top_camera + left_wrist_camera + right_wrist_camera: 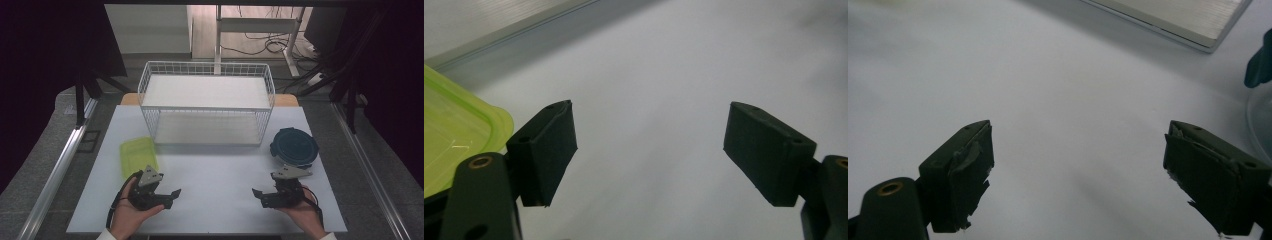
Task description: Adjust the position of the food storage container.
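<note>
Both grippers rest low on the desk [210, 175], jaws spread, nothing held. Left gripper [172, 196] sits just beside the green container [137, 156]; right gripper [259, 195] near the dark round lid [294, 146], both in front of the wire basket [207, 100]. Best approach: come in level, straddle a rim squarely, then close.

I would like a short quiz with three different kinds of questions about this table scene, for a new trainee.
1. True or false: the left gripper holds the green container.
2. Which thing lies nearest the right gripper? A) the round dark container B) the wire basket C) the green container
3. Fill in: the jaws of both grippers stand ____.

Key
1. False: its jaws are open with nothing between them.
2. A
3. open
</note>
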